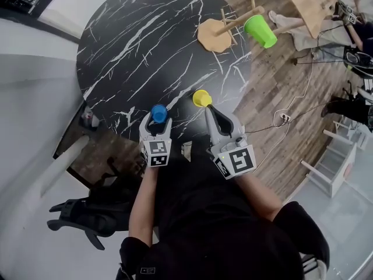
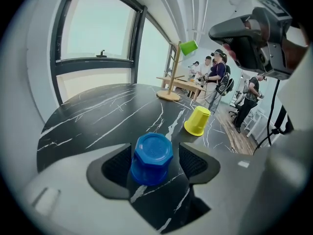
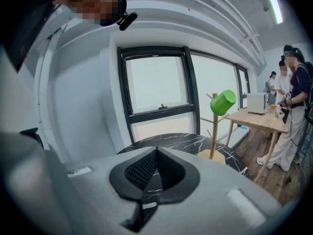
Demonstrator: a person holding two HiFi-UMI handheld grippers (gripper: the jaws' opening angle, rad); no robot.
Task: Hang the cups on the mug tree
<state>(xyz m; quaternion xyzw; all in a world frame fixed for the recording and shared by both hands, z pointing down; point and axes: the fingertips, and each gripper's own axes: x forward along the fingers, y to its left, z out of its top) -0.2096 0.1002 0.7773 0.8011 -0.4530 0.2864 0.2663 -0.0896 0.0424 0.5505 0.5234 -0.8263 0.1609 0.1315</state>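
Observation:
A blue cup [image 1: 158,114] stands upside down on the black marble table [image 1: 145,45] near its front edge. My left gripper [image 1: 156,121] is open around the cup, one jaw on each side. In the left gripper view the blue cup [image 2: 151,158] sits between the pads with a small gap to them. A yellow cup [image 1: 201,98] [image 2: 197,120] is upside down just right of it, at the tip of my right gripper [image 1: 210,108], which is shut and empty [image 3: 156,151]. The wooden mug tree [image 1: 214,35] [image 3: 213,126] at the far right of the table carries a green cup [image 1: 260,31] [image 3: 223,102].
A black office chair [image 1: 87,214] is by the table's near left edge. A wooden table [image 1: 309,4] with people around it [image 2: 215,77] is beyond the mug tree. Cables [image 1: 285,118] and a white stool [image 1: 335,162] are on the wooden floor at the right.

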